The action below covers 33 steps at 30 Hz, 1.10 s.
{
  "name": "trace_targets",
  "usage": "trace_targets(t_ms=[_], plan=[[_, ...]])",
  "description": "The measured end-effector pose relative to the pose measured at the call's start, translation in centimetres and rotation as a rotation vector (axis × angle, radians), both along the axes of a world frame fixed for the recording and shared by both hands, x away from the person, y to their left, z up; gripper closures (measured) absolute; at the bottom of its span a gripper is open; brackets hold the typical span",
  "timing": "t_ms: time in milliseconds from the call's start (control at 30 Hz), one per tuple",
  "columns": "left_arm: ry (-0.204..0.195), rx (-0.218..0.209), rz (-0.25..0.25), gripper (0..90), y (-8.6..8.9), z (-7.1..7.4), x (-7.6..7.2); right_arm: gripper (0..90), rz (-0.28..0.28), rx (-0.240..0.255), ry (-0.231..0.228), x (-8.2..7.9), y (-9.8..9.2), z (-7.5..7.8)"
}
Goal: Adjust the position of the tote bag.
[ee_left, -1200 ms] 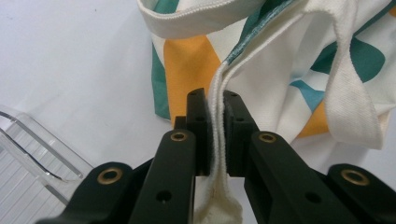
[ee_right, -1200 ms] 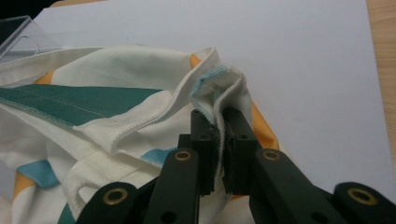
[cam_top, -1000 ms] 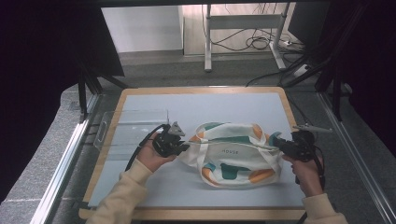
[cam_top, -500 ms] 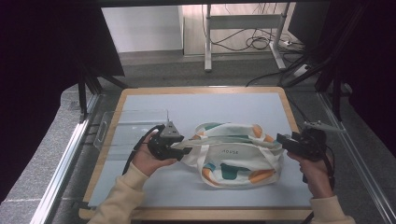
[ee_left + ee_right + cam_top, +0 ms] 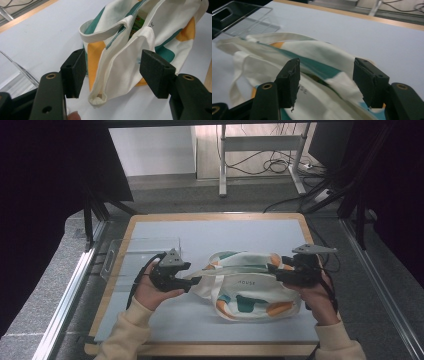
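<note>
A cream tote bag (image 5: 250, 287) with teal and orange patches lies on the pale blue table top (image 5: 240, 237). My left gripper (image 5: 194, 281) is at the bag's left end. In the left gripper view it (image 5: 113, 75) stands open; its jaws have just been opening. A cream handle loop (image 5: 110, 72) hangs loose between the pads without touching them. Something green (image 5: 136, 23) shows inside the bag's mouth. My right gripper (image 5: 272, 269) hovers at the bag's right end. It (image 5: 325, 80) is open above the bag's cloth (image 5: 312, 53), its jaws having just opened.
A clear plastic tray (image 5: 135, 252) sits on the table left of the bag and shows again as the tray (image 5: 249, 22) at the far left of the right gripper view. The table has a wooden rim (image 5: 215, 216). Metal rails run along both sides.
Both grippers were shut on the bag's ends a second ago and have opened and let go. The right hand has lifted and drawn back to the right. The bag has slackened.
</note>
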<state>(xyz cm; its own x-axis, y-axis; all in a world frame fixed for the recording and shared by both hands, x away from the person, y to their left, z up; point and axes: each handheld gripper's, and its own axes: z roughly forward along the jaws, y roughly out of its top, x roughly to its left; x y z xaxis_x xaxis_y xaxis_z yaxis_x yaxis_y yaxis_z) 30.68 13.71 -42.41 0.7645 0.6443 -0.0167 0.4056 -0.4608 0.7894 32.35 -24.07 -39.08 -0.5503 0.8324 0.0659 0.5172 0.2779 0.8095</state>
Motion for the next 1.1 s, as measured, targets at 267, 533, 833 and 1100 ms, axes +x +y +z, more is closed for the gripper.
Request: trace_targets(t_ms=[267,533,833,1100], plan=[[0.000,-0.026,0.003,39.1,0.4,-0.1,-0.1,38.3,0.108,0.008,0.018,-0.2,3.3,-1.0],[0.012,-0.050,0.007,40.0,0.9,-0.3,0.0,41.1,0.168,0.007,0.020,-0.4,4.6,-2.1],[0.027,-0.036,0.000,41.1,0.7,-0.7,0.2,43.4,0.212,0.005,0.028,-0.4,5.3,-2.5],[0.027,-0.028,-0.001,41.0,0.5,-1.0,0.2,43.6,0.219,0.003,0.043,-0.2,5.6,-2.9]])
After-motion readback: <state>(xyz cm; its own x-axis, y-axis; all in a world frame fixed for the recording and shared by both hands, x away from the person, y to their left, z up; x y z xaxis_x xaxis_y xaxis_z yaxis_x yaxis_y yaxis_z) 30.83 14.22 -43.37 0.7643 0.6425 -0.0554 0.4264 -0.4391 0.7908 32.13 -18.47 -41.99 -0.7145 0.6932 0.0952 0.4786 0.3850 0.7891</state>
